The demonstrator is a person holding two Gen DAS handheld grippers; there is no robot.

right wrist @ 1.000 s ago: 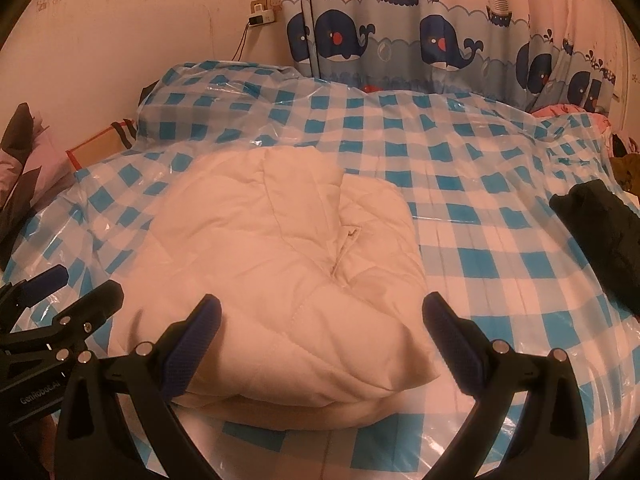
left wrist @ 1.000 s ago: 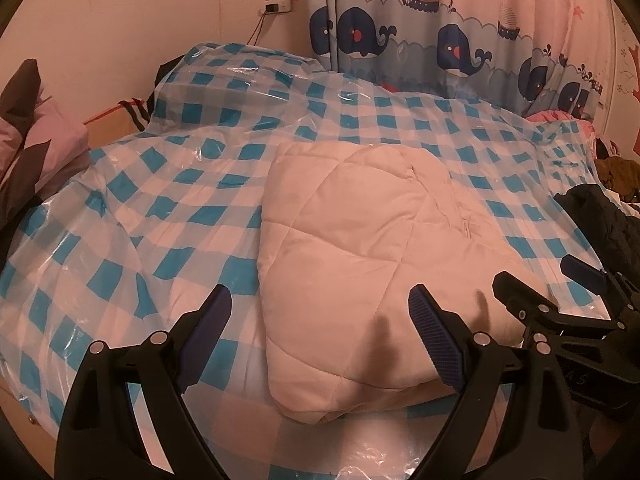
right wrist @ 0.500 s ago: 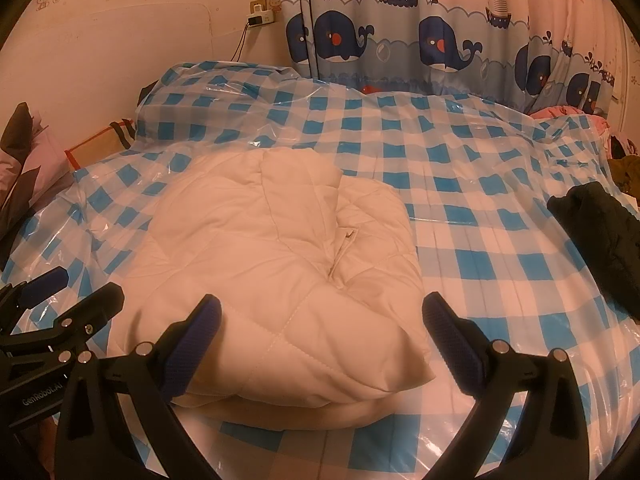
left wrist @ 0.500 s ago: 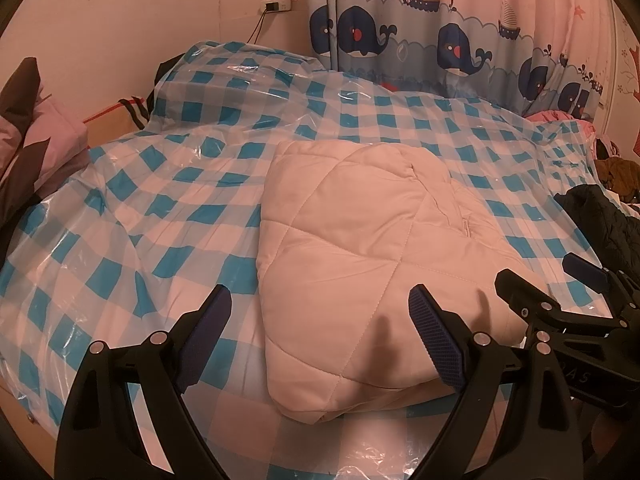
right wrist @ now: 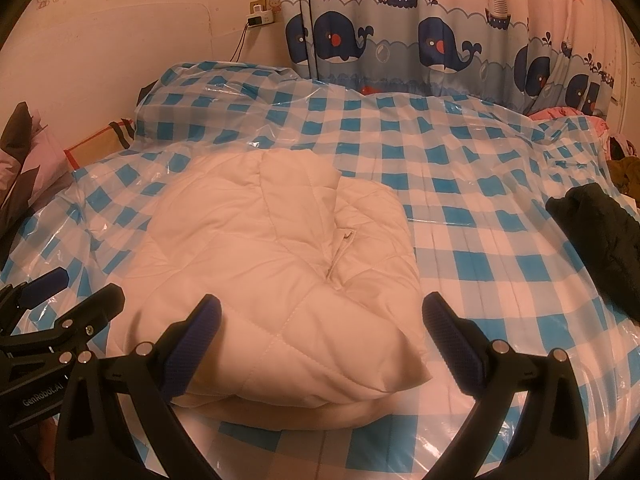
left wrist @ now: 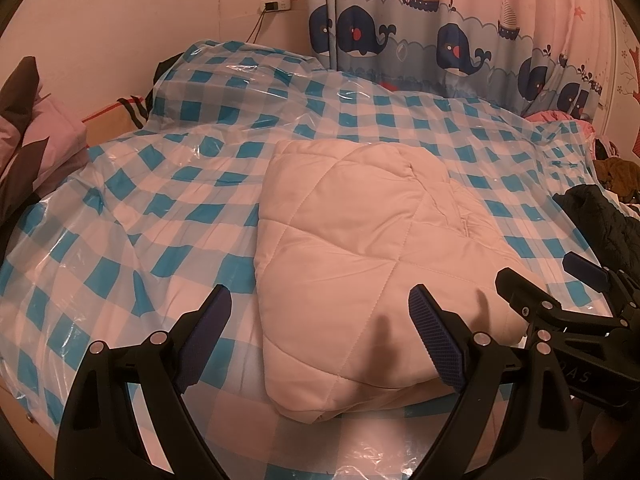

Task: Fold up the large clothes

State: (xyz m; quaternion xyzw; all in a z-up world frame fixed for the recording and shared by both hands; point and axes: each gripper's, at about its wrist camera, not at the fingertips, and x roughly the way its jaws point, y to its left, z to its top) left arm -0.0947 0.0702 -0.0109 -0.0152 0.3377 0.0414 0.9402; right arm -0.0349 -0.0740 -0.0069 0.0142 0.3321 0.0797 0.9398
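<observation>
A white quilted garment (left wrist: 372, 248) (right wrist: 276, 276) lies folded into a thick bundle on the blue-and-white checked plastic sheet (left wrist: 132, 216) (right wrist: 480, 232) that covers the bed. My left gripper (left wrist: 320, 320) hovers open above the bundle's near left corner, with nothing between its blue pads. Open too, my right gripper (right wrist: 320, 328) hangs over the bundle's near right corner and touches nothing. Each gripper shows at the edge of the other's view, the right gripper (left wrist: 560, 288) and the left gripper (right wrist: 68, 296), both with jaws apart.
A black garment (left wrist: 604, 224) (right wrist: 600, 232) lies at the bed's right side. Pink and dark pillows (left wrist: 28, 140) sit at the left edge. A whale-print curtain (right wrist: 420, 36) and a wall with a socket (right wrist: 260, 16) stand behind the bed.
</observation>
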